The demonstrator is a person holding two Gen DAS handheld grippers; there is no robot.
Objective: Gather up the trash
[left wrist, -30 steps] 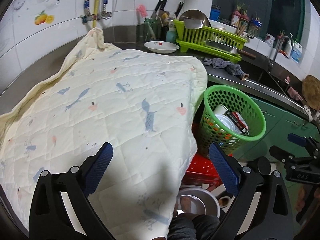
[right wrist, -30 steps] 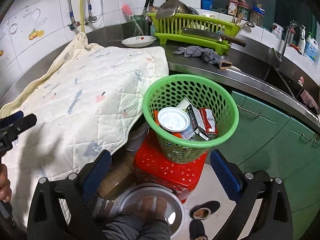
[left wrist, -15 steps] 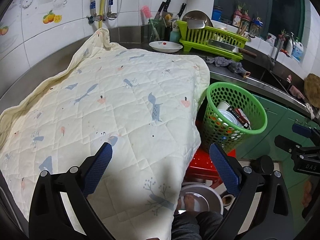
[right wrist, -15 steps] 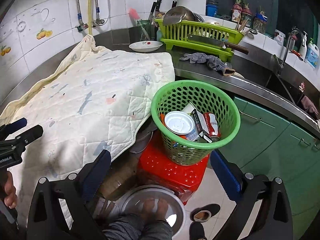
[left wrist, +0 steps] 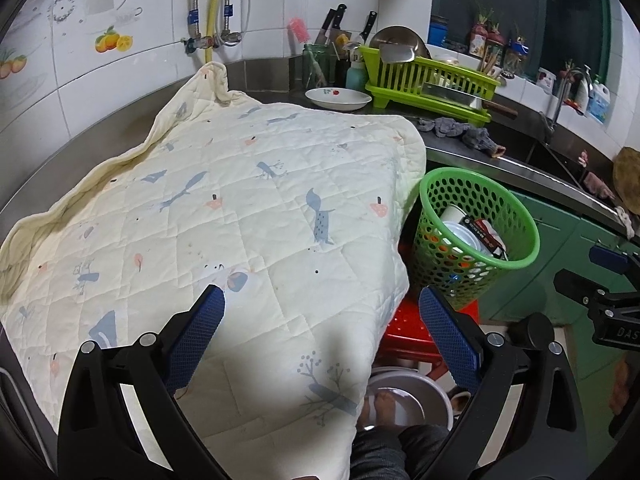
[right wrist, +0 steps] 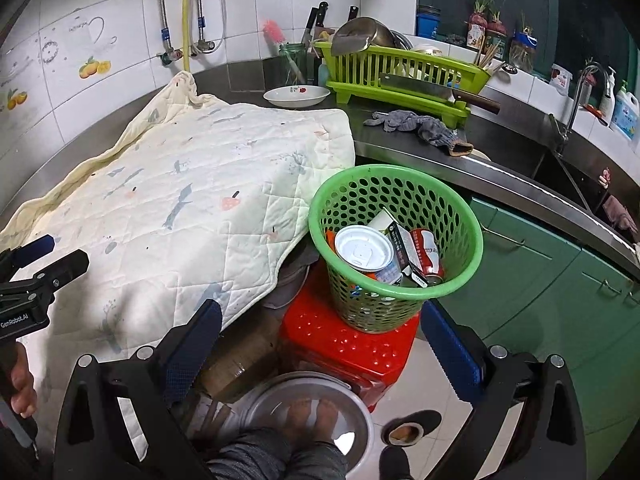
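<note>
Pulling back slightly, both empty claws, left claw point(left wrist: 322, 322) and right claw point(right wrist: 320, 334), stay apart; basket point(right wrist: 400, 178) at 12 o'clock looks full.

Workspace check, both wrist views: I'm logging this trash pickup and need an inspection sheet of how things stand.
Surface: steel counter, mostly covered by a quilted blanket.
Job's things: green basket on a red stool, holding a white-lidded can, a red can and a carton.
Clutter: grey rag, white plate, dish rack with a cleaver.
Grippers: left gripper and right gripper both open, empty.
Cables: hoses on the tiled wall.
Surroundings: sink tap, green cabinets, metal bowl on the floor.
</note>
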